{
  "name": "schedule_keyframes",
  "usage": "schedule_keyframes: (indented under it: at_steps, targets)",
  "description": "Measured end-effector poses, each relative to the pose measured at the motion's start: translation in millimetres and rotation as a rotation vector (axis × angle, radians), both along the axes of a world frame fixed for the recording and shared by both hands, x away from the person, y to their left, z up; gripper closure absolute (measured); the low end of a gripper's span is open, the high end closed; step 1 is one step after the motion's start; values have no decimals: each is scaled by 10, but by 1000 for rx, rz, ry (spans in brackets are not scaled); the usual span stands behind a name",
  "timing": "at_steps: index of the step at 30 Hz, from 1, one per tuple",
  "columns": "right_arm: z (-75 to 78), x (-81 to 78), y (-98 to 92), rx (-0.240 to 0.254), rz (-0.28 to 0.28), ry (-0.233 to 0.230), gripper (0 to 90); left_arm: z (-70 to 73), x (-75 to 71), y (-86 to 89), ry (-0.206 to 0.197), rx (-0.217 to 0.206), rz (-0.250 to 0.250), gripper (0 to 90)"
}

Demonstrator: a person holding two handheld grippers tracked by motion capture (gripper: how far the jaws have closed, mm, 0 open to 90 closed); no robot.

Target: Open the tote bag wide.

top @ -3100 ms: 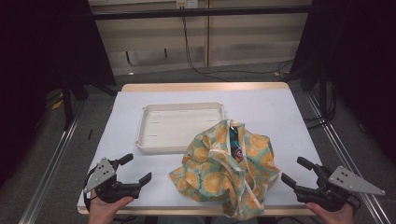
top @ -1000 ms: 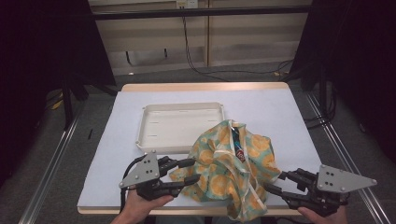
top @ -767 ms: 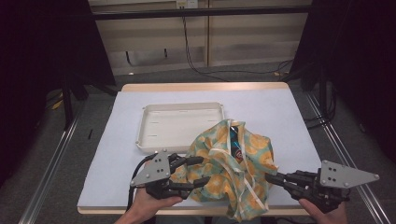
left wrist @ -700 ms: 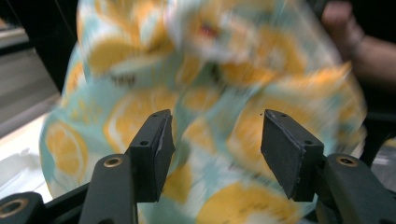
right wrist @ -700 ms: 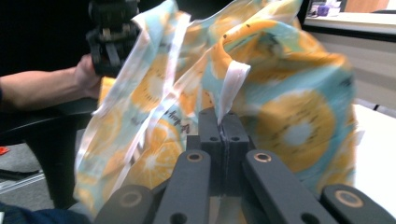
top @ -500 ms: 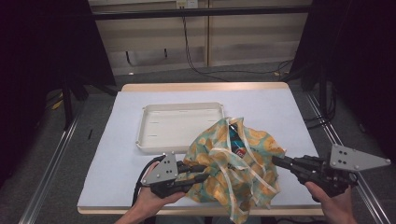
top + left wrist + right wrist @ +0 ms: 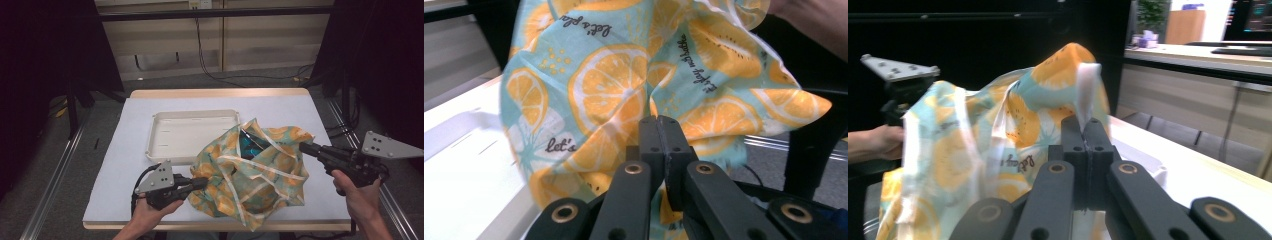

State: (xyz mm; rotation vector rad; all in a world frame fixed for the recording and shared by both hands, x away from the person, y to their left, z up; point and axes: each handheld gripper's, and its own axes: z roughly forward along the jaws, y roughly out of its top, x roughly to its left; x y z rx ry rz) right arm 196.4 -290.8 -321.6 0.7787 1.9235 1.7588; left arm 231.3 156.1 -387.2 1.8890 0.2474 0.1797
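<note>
Both your jaws clamp the cloth bag [image 7: 252,175] — left gripper [image 7: 199,184] low at its near-left edge, right gripper [image 7: 306,148] higher, opposite.

High view: even overhead light on the table [image 7: 125,165]; surroundings at the left and right edges fall to near black. Shadows are soft and short. Overall sharpness is moderate. Left gripper view: cloth [image 7: 599,100] bright and fairly sharp, lower left washed out by glare. Right gripper view: cloth motion-blurred, upper left dark, upper right bright and defocused.
</note>
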Motion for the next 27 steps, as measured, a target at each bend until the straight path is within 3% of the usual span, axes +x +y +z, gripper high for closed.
schedule_keyframes:
  at_steps: [5, 7, 13, 16, 22, 27]
  targets:
    - [-23, 70, -118, 14, -46, 8, 900, -18, -2, 119, 16, -17, 21, 900]
    - [-47, 96, -135, 5, -69, 10, 900, -23, 1, 164, 11, 0, 35, 900]
    - [-129, 153, -89, -20, -61, 31, 900, -90, 30, 185, 47, -12, 40, 900]
    - [-184, 151, -26, -38, -26, 45, 827, -74, 39, 141, 50, -17, 19, 900]
    - [-274, -58, -35, -78, -31, 76, 625, -116, 66, 128, 81, -25, 7, 900]
    - [-292, -290, -125, -79, -48, 74, 587, -158, 57, 137, 102, -27, 24, 900]
